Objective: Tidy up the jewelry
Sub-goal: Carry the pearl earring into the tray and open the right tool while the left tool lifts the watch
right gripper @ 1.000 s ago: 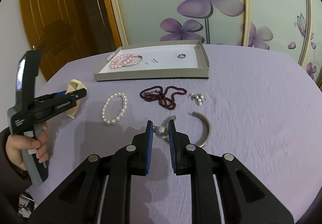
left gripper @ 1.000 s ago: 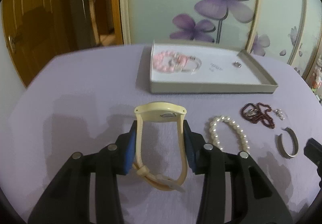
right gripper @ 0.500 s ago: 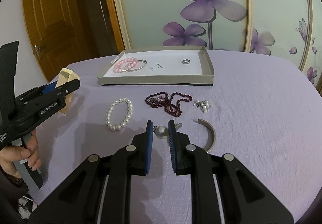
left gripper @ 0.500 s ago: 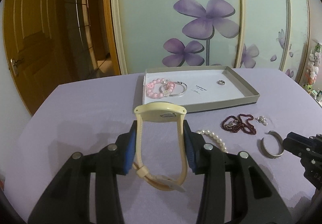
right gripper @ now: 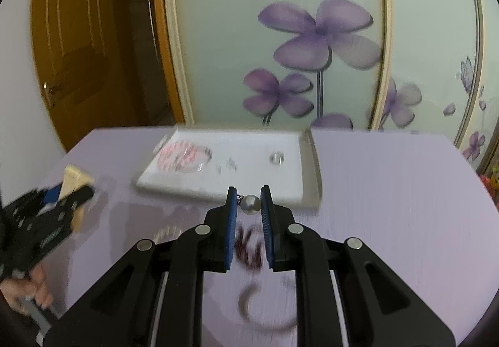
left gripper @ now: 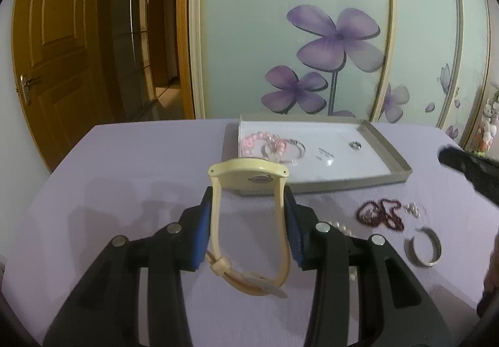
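Jewelry tray: grey-walled tray point(left gripper: 386, 149) with a white floor, sitting at the far side of the lavender tablecloth point(left gripper: 131, 166); the right wrist view shows it too point(right gripper: 307, 159), but blurry.
Already in the tray: pink bead bracelet point(left gripper: 259, 142) at the left end with a thin silver bangle point(left gripper: 290, 151) overlapping it, a small ring point(left gripper: 354, 145) toward the right end, and some tiny bits in between that are too small to identify.
Left gripper: the left gripper point(left gripper: 249, 222) is clamped on a cream watch point(left gripper: 248, 173), blue pads pressing both sides of the strap; watch face points away toward the tray, buckle end hangs back between the fingers. It's held above the cloth, just short of the tray's near wall.
Right gripper: the right gripper point(right gripper: 249, 206) pinches a pearl pendant point(right gripper: 251, 204) between its fingertips, pretty much lined up with the tray's near edge. Whole view is smeared by motion.
Loose on the cloth: dark red bead necklace point(left gripper: 380, 216) in a heap, a little cluster of pearl pieces point(left gripper: 413, 209) just beside it, an open silver cuff point(left gripper: 422, 247) nearer the camera, and a white pearl bracelet point(left gripper: 341, 227) mostly hidden behind the left gripper's right finger.
Other bits: person's left hand point(right gripper: 28, 290) on the gripper handle shows at the lower left of the right wrist view.
Background: sliding panels with purple flowers point(left gripper: 336, 38), wooden door point(left gripper: 53, 44) off to the left.
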### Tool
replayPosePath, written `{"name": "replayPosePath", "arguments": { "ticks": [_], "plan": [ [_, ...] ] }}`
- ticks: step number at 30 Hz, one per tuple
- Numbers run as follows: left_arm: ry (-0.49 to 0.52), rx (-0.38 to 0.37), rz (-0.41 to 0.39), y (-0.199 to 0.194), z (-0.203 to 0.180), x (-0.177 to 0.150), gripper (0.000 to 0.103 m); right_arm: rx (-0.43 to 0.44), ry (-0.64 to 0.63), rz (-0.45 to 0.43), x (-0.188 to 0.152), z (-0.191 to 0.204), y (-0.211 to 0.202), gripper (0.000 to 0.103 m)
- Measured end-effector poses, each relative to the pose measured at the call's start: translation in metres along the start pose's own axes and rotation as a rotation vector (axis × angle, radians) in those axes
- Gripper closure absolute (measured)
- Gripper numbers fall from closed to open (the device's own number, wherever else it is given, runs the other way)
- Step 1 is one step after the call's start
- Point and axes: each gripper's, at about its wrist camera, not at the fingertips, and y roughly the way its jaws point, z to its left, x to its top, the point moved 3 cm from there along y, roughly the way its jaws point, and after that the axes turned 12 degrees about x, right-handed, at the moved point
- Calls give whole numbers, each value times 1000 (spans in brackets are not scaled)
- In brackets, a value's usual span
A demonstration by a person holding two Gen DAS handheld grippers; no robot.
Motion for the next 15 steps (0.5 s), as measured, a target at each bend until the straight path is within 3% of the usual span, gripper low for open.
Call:
{"name": "replayPosePath", "arguments": {
  "ticks": [5, 11, 15],
  "plan": [
    [-22, -29, -6, 12, 1, 18, 61, 5, 6, 39, 22, -11, 46, 87],
    [-8, -75, 14, 38, -8, 36, 61, 21, 110, 174, 22, -43, 116, 87],
    [9, -97, 21, 54, -19, 50, 61, -3, 122, 201, 22, -53, 137, 87]
  ]
}}
